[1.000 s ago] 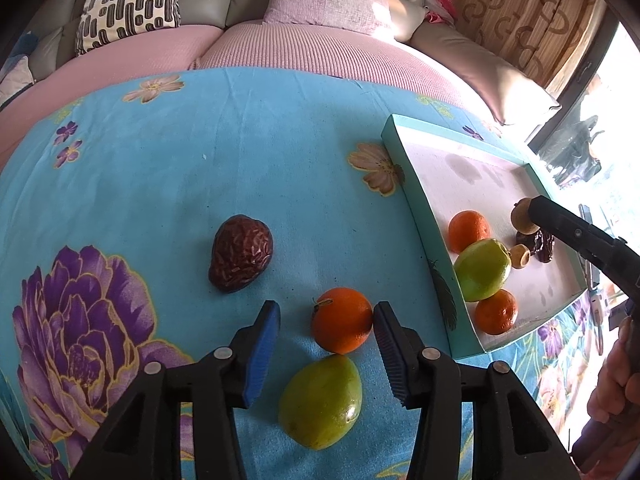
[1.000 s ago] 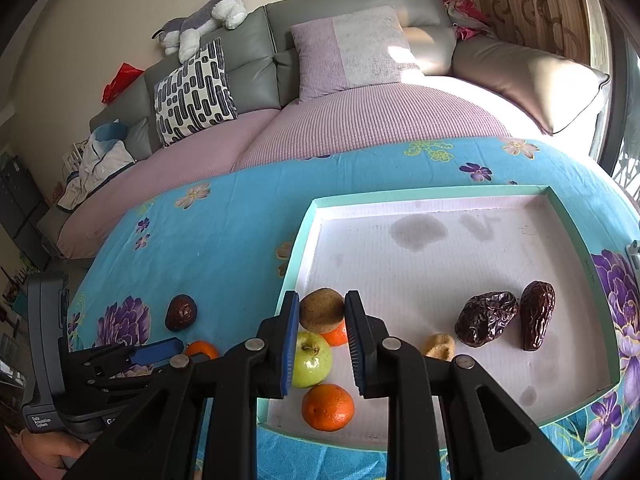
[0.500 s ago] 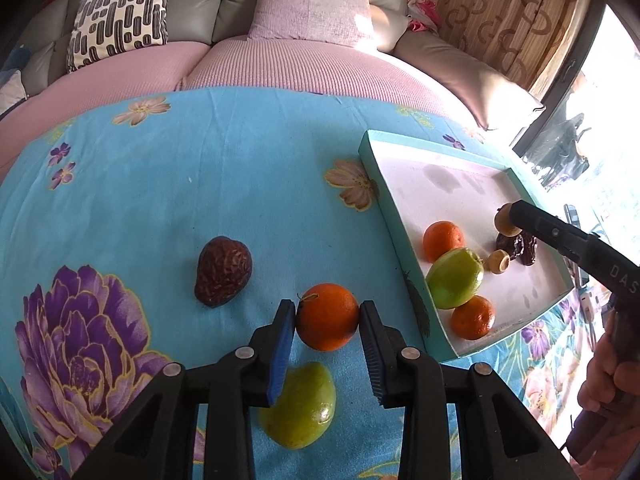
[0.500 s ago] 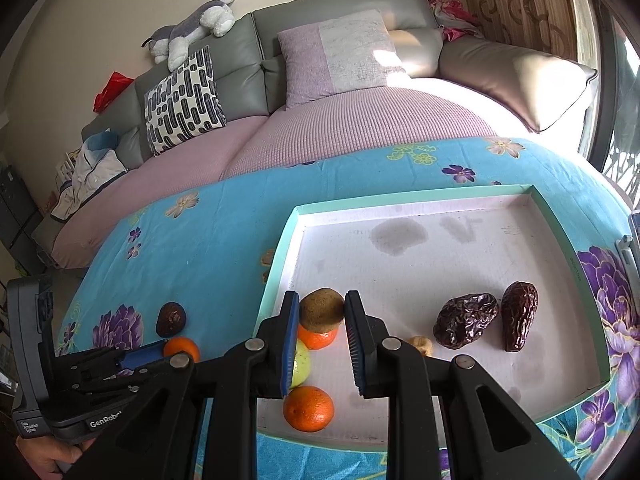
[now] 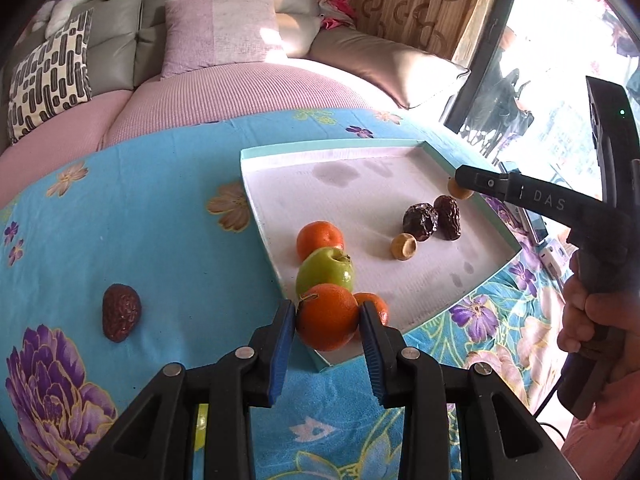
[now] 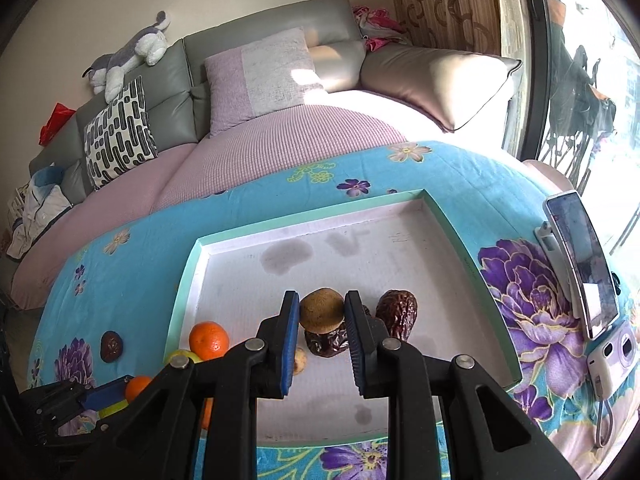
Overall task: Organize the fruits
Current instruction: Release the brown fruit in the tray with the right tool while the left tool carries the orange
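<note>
My left gripper is shut on an orange, held above the near corner of the teal-rimmed tray. Inside the tray lie another orange, a green apple, a small tan fruit and two dark dates. My right gripper is shut on a brown round fruit, raised over the dates at the tray's right side. One dark date lies on the blue cloth to the left. A green fruit shows only as a sliver under my left gripper.
A phone on a stand and a white camera sit on the cloth right of the tray. A sofa with cushions runs behind the table. A hand holds the right gripper's handle.
My left gripper shut on the orange and carried it right, up to the tray's near corner. The right gripper, still holding the brown fruit, moved right across the tray to above the dates.
</note>
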The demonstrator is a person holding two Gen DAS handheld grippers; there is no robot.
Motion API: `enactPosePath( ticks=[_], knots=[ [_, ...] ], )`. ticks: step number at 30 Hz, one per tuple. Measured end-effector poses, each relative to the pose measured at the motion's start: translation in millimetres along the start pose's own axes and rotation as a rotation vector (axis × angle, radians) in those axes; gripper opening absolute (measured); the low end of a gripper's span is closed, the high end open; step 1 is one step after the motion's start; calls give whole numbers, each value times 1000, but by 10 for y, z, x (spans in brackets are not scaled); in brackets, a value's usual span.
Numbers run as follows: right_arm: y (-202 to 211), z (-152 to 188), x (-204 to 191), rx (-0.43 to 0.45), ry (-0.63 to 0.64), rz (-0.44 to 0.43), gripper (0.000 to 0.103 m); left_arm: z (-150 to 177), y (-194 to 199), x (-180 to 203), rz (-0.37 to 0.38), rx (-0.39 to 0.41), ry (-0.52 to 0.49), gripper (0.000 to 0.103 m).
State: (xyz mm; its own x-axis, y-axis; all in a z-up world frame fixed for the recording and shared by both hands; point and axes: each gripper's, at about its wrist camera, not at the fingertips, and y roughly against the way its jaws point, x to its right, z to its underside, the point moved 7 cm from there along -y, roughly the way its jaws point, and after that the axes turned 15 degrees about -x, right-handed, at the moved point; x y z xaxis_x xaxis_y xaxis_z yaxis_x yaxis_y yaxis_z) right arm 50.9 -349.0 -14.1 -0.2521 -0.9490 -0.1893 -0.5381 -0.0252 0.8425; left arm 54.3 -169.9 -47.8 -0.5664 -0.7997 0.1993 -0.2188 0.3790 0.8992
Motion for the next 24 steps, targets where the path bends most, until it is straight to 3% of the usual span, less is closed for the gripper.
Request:
enactPosePath(
  ticks=[24],
  knots=[
    [-560,271,86,-214,41,47,24,55,-213,131,-44,-54,-26,35]
  ],
)
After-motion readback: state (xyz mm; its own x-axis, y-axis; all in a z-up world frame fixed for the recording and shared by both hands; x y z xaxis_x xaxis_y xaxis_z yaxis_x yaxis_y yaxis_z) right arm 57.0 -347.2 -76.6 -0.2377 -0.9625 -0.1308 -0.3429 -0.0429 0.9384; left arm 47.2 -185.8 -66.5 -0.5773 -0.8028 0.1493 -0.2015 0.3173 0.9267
